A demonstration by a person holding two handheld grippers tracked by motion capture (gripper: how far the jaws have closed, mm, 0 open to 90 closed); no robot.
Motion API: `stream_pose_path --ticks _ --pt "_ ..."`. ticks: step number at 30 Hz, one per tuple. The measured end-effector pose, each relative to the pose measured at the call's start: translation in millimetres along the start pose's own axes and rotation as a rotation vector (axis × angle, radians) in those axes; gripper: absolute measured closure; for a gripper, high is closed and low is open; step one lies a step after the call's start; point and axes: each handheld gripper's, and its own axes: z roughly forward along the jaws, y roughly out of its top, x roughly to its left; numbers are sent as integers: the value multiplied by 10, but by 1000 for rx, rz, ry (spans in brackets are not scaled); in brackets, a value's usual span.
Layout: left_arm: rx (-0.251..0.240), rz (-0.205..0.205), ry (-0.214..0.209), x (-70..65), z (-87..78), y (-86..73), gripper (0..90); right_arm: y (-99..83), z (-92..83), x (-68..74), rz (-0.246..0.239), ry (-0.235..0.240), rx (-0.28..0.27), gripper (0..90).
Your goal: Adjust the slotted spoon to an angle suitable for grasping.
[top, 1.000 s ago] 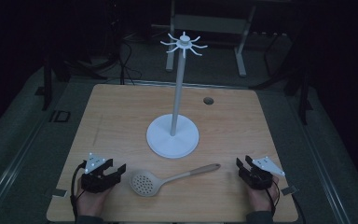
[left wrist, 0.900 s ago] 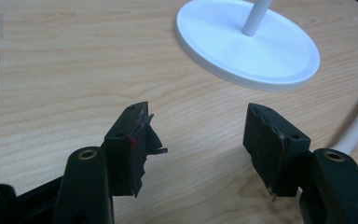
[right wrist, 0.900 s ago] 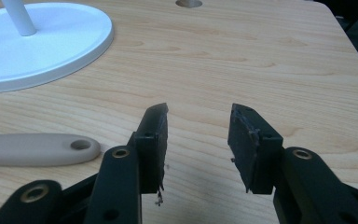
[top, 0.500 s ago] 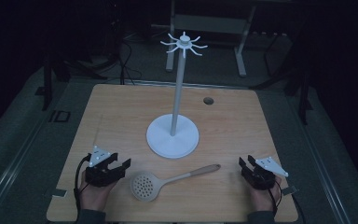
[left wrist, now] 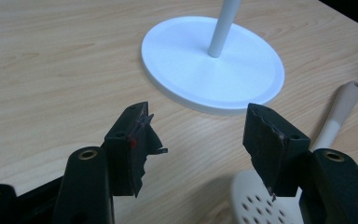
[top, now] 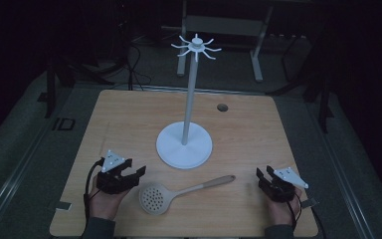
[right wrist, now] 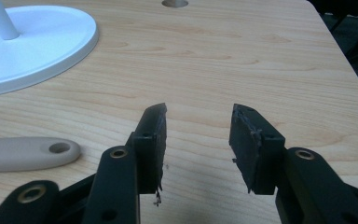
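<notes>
A dim room surrounds one pale wooden table (top: 129, 124). One tall white stand with a round base and hooked crown (top: 184, 144) rises mid-table. One beige perforated plastic skimmer (top: 179, 192) lies just before it, between the grippers. The left gripper (top: 129, 174), jaws released, has edged toward the skimmer; the right gripper (top: 267, 180) gapes empty.

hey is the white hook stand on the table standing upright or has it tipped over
Upright. The stand sits with its round base flat on the table, pole vertical, hooks at the top.
</notes>
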Motion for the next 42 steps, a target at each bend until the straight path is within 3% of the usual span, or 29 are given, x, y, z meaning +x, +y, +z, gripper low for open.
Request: stream_pose_path --ticks 15,23,42 --pt "5 92 -49 -83 48 187 433 -6 -1 -35 10 -1 3 546" --pt "12 122 -80 -136 72 291 455 -7 -4 -48 15 -3 5 544" --pt "52 213 -147 -353 240 517 478 -10 -11 -75 25 -5 5 537"
